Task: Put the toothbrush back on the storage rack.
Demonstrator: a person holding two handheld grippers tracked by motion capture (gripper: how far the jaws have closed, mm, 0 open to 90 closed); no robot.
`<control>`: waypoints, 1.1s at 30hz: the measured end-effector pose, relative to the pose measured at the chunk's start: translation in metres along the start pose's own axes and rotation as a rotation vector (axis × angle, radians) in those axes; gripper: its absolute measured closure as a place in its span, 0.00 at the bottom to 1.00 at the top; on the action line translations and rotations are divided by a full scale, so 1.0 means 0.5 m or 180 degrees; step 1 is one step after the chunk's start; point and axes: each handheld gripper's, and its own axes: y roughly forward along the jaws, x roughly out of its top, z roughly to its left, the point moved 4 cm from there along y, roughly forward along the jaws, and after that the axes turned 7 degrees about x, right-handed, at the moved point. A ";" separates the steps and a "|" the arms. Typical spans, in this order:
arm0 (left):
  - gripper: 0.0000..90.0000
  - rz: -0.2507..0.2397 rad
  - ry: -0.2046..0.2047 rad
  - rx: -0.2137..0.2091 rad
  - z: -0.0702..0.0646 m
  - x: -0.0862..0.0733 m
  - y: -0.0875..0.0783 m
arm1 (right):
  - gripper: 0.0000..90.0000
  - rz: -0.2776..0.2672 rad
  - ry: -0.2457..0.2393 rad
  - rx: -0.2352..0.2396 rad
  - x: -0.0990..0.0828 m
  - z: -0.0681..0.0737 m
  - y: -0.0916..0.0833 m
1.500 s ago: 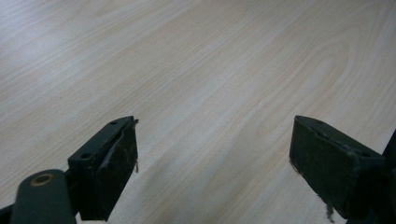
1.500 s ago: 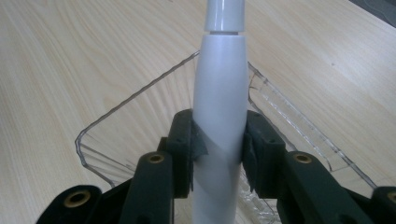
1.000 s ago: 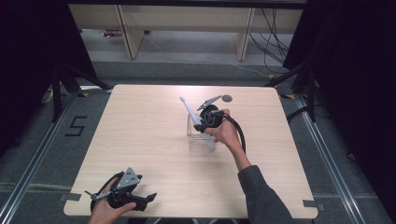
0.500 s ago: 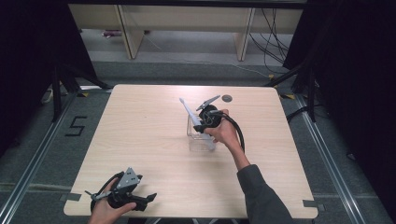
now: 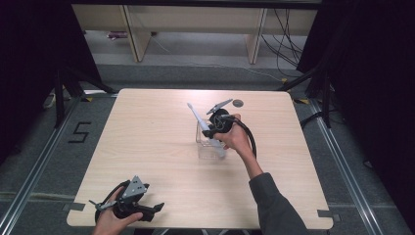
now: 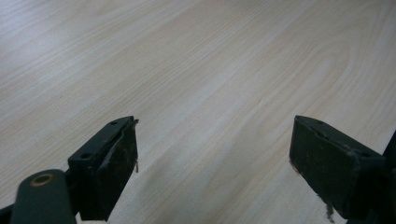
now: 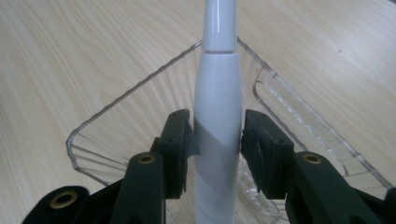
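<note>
Step in hand looks like letting go of the white electric toothbrush (image 7: pixel 217 93) now standing slanted in the clear plastic box (image 5: pixel 204 146), mid-table, right of centre. R gripper (image 7: pixel 217 142) has just been opening: brush handle sits btwn the jaws, thin gaps both sides, so released. To do it well: widen fully, then back out w/o knocking the handle or box rim. R hand reaches in from near-right, wrist bent down. L gripper (image 5: pixel 128 203) rests at near-left table (image 5: pixel 147 127) edge, jaws wide apart, empty.
</note>
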 end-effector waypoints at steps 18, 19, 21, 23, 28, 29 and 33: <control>0.16 0.0014 0.0094 0.0041 0.007 0.000 -0.001 | 0.55 -0.0237 0.0073 -0.0102 -0.005 0.016 -0.070; 0.16 0.0012 0.0098 0.0049 0.007 0.000 -0.001 | 0.54 -0.0209 0.0135 -0.0030 -0.006 0.024 -0.077; 0.16 0.0032 0.0112 0.0045 0.007 0.000 -0.002 | 0.53 -0.0246 0.0089 -0.0077 -0.007 0.022 -0.084; 0.16 -0.0002 -0.0020 0.0012 0.000 0.000 0.000 | 0.52 -0.0318 -0.0044 -0.0027 -0.007 0.022 -0.090; 0.16 0.0036 0.0060 0.0052 0.006 -0.001 -0.001 | 0.51 -0.0426 -0.0074 -0.0037 -0.016 0.025 -0.105; 0.16 0.0036 0.0063 0.0051 0.006 -0.001 -0.001 | 0.51 -0.0444 -0.0133 -0.0042 -0.018 0.023 -0.107; 0.16 0.0006 0.0011 0.0053 0.005 0.000 -0.001 | 0.50 -0.0506 -0.0022 -0.0067 -0.023 0.030 -0.116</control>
